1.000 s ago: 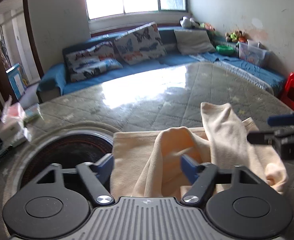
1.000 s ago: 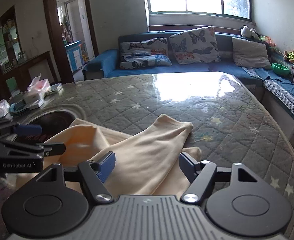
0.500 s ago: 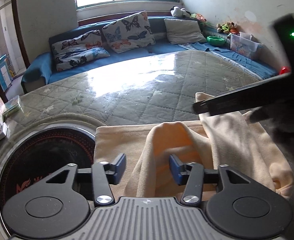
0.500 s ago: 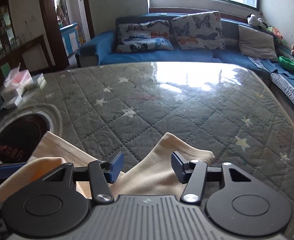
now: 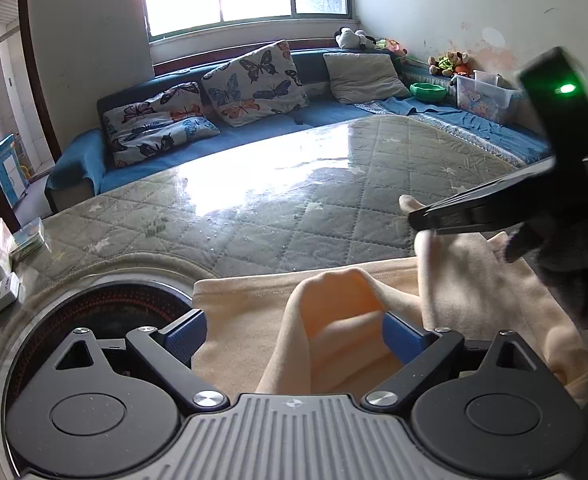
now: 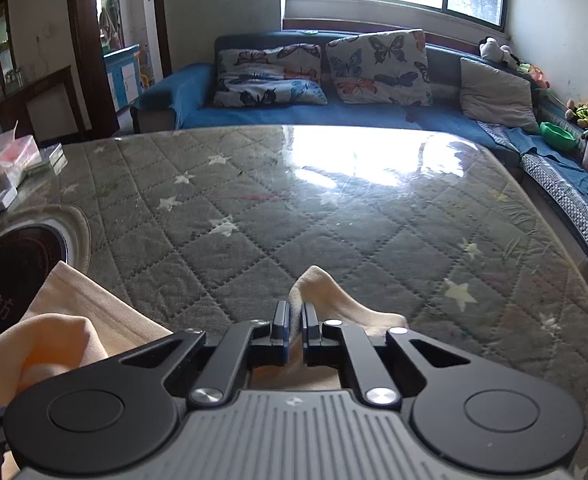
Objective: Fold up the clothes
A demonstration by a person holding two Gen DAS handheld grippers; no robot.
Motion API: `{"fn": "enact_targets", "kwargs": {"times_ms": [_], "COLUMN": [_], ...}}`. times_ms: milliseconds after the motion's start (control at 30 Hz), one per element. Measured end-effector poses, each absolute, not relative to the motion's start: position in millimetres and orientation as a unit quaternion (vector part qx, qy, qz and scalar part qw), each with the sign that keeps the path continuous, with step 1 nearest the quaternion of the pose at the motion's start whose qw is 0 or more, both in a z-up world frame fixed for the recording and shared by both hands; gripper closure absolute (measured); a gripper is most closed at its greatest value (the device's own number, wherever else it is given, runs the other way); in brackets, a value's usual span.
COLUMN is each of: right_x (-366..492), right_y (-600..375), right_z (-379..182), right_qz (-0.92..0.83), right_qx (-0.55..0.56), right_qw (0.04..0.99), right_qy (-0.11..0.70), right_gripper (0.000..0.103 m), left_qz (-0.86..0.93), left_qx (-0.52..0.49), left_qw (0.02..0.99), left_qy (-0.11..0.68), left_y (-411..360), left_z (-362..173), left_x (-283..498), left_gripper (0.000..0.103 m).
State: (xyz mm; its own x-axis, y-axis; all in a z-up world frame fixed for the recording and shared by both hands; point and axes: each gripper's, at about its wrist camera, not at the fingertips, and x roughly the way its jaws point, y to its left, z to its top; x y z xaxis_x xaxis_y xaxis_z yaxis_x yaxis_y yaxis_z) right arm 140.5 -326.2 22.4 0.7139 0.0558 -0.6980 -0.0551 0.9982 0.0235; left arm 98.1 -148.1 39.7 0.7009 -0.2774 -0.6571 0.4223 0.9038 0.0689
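A cream garment (image 5: 253, 312) lies crumpled on the quilted table (image 5: 294, 224), partly over a round black cooktop (image 5: 105, 304). My left gripper (image 5: 294, 332) is open, its blue pads either side of a raised fold of the cloth. My right gripper (image 6: 294, 320) is shut on a far corner of the garment (image 6: 334, 300), which sticks up past the pads. The right gripper also shows in the left wrist view (image 5: 426, 220), pinching that corner at the right.
A blue sofa (image 6: 294, 112) with butterfly cushions runs behind the table. Tissue packets and small boxes (image 6: 9, 164) lie at the table's left edge. The cooktop (image 6: 9, 264) sits at the left. A plastic bin and green bowl (image 5: 426, 90) stand at the far right.
My right gripper has closed on the garment's corner. My left gripper narrowed half a second ago and has opened wide again around the fold.
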Motion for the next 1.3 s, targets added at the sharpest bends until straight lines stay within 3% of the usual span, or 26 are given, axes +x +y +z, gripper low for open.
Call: {"fn": "enact_targets", "kwargs": {"times_ms": [100,133,167,233,400,833,1133,1200,1300], "right_x": [127,121,116,101,60,-65,-103,-104,-98], "right_y": [-333,-335,-338,-346,-365,-422,-463,-463,-455], "right_z": [34,39,44,56,83,109,75,67,58], "right_qz": [0.029,0.029,0.029,0.028,0.022,-0.042,-0.121,-0.114,-0.100], "right_qx": [0.005,0.007,0.010,0.018,0.039,0.078,0.099,0.099,0.089], "right_qw": [0.933,0.935,0.938,0.943,0.957,0.971,0.946,0.942,0.940], "right_qy": [0.359,0.352,0.345,0.330,0.287,0.222,0.283,0.301,0.314], "right_gripper": [0.099,0.099,0.099,0.099,0.099,0.099,0.100,0.098,0.080], "left_qz": [-0.201,-0.202,-0.202,-0.200,-0.190,-0.057,-0.015,-0.011,-0.020], "left_qx": [0.096,0.092,0.089,0.080,0.069,-0.051,-0.060,-0.049,-0.039], "left_qw": [0.908,0.906,0.904,0.901,0.919,0.964,0.942,0.940,0.945], "left_qy": [0.355,0.360,0.366,0.376,0.339,0.255,0.329,0.338,0.323], "left_y": [-149,-149,-149,-146,-128,7,61,64,63], "left_z": [36,34,32,30,46,96,56,51,58], "left_x": [106,108,110,110,85,-15,-52,-57,-67], "left_gripper": [0.035,0.052,0.060,0.086,0.097,0.099,0.095,0.086,0.054]}}
